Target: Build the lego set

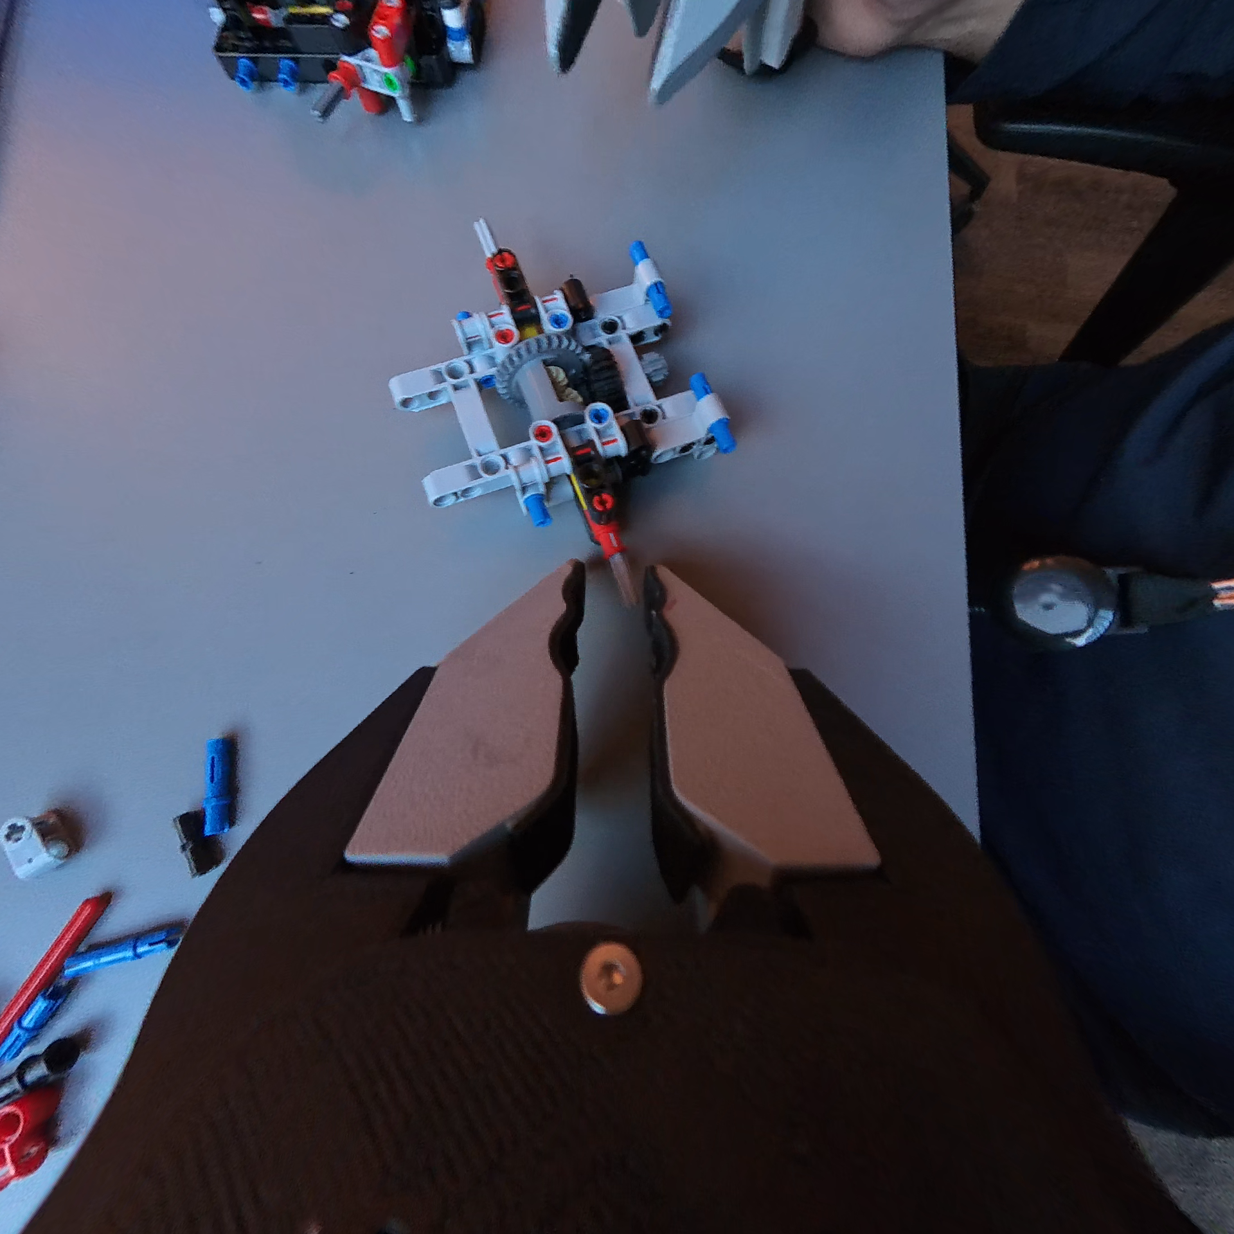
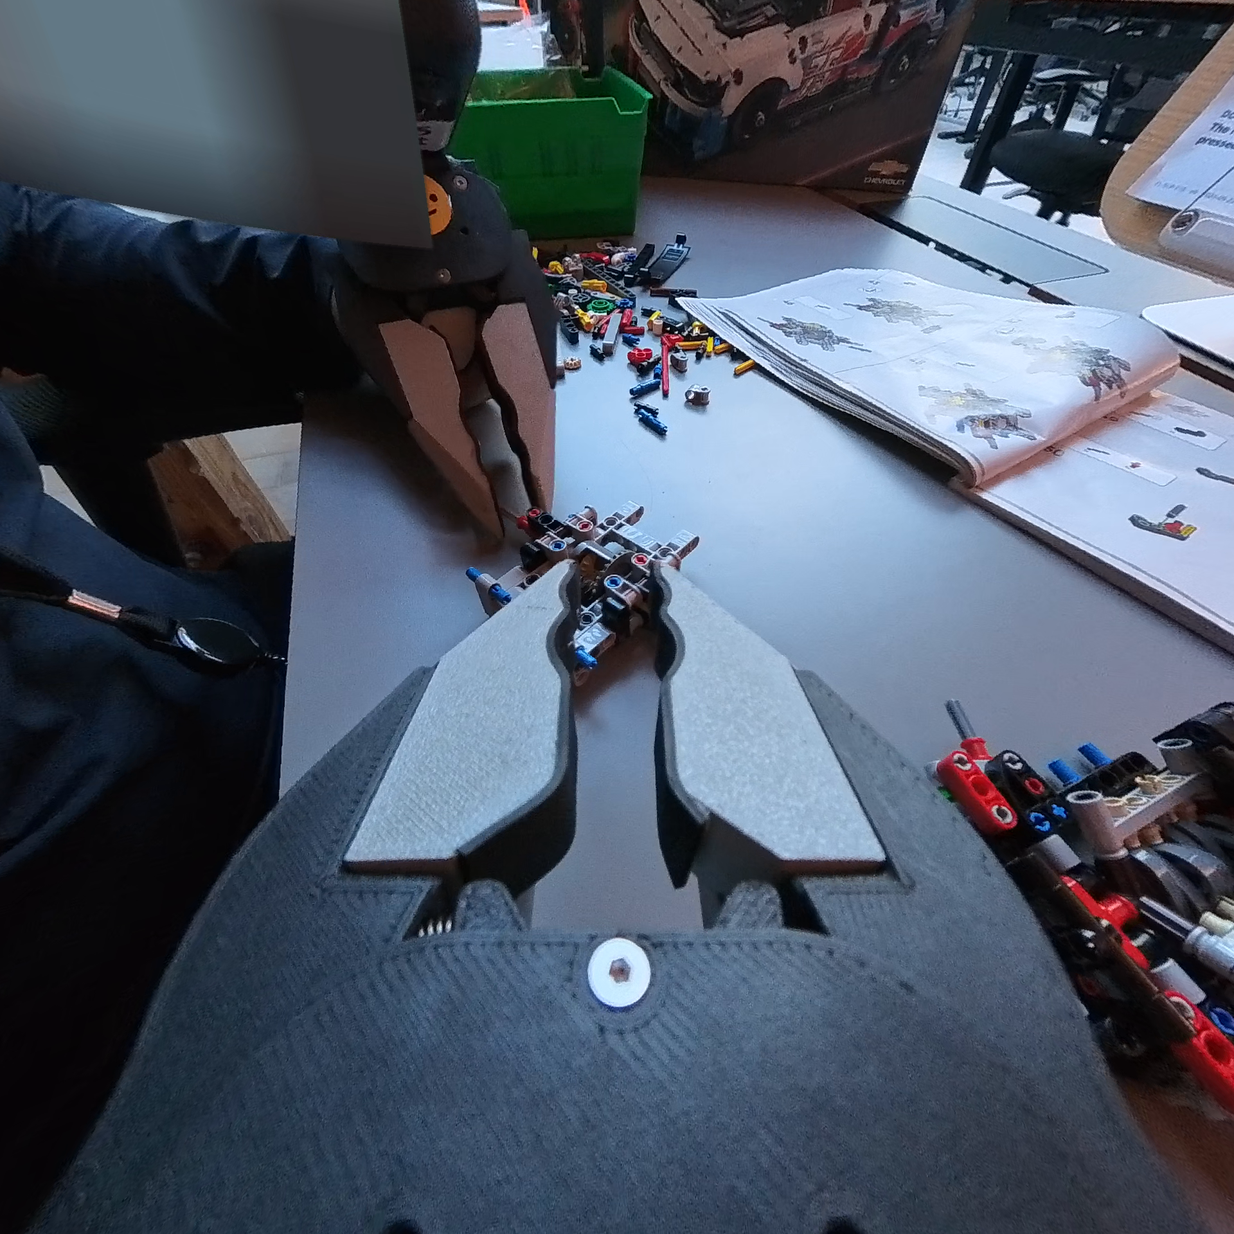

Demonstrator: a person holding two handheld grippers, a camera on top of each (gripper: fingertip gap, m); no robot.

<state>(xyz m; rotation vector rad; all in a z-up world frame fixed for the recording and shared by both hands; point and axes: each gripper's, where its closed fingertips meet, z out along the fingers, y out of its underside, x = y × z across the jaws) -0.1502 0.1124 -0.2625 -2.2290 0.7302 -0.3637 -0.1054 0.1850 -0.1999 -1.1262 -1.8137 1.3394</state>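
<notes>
Looking along the left wrist view, where do our tongs stand?

— Our left gripper (image 1: 615, 574) has its jaws a little apart, low over the grey table (image 1: 200, 467). The pale axle stub (image 1: 621, 579) that sticks out of the grey gear frame (image 1: 467, 407) lies between the tips. It sits closer to the right pad, and we see table between it and the left pad, so nothing is clamped.

And the frame itself?

— It lies flat near the table's edge, just ahead of us. We judge that the stub runs slightly askew to our fingers; squaring up to it matters. The right gripper's fingers are at the top of this view, well apart from the frame, beside a larger black build (image 1: 347, 47).

Now the right wrist view?

— Our right gripper (image 2: 618, 574) is also parted. The frame shows through the gap between its fingers, but it lies beyond them and the pads do not press on it. Further off we see loose pieces (image 2: 634, 334), an open booklet (image 2: 935, 374) and a green bin (image 2: 554, 147).
</notes>
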